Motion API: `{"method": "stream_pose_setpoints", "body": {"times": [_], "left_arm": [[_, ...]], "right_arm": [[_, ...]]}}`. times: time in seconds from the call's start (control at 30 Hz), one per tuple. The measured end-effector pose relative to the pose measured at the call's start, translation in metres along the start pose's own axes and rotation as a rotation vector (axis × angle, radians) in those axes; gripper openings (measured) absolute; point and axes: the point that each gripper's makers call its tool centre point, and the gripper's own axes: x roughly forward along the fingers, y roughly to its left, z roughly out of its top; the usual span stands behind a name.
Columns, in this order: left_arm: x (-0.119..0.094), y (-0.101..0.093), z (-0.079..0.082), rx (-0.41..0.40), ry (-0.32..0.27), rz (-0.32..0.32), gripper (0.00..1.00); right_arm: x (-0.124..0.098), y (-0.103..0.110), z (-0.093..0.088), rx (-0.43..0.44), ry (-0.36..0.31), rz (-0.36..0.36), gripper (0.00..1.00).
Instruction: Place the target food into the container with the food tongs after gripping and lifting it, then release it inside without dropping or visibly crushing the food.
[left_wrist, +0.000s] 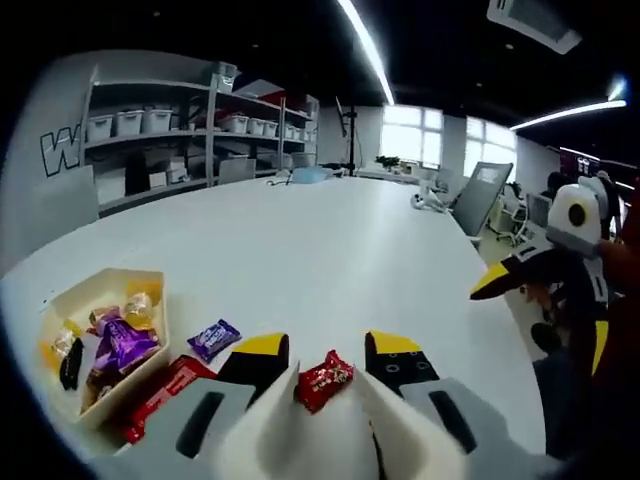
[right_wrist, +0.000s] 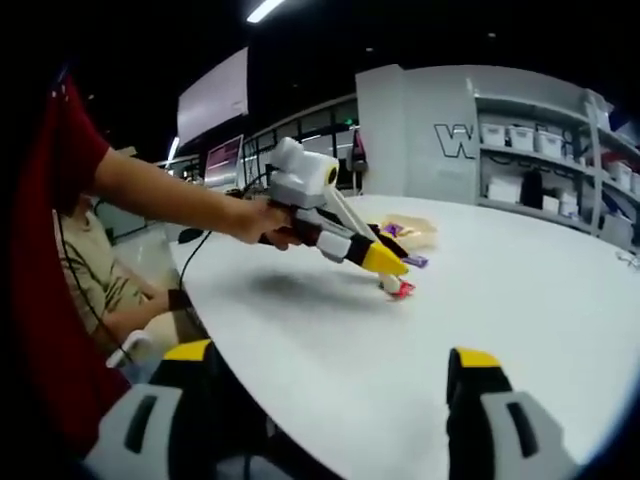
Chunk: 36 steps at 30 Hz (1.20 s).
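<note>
With the white tongs (left_wrist: 322, 420) in the left gripper (left_wrist: 325, 362) closed on the red-wrapped candy (left_wrist: 325, 379) just right of the container (left_wrist: 105, 335), grip gently; right gripper (right_wrist: 330, 375) wide open, empty.

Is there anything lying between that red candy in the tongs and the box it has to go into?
Yes. A long red packet and a purple candy lie on the table between the red candy, held in the left tongs, and the box. Lifting over them should clear both.
</note>
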Motion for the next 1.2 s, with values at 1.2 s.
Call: {"method": "stream_pose_setpoints", "body": {"times": [1.2], "left_arm": [[-0.01, 0.011, 0.012, -0.272, -0.015, 0.026, 0.21]], "right_arm": [[0.009, -0.004, -0.004, 0.01, 0.01, 0.016, 0.94]]}}
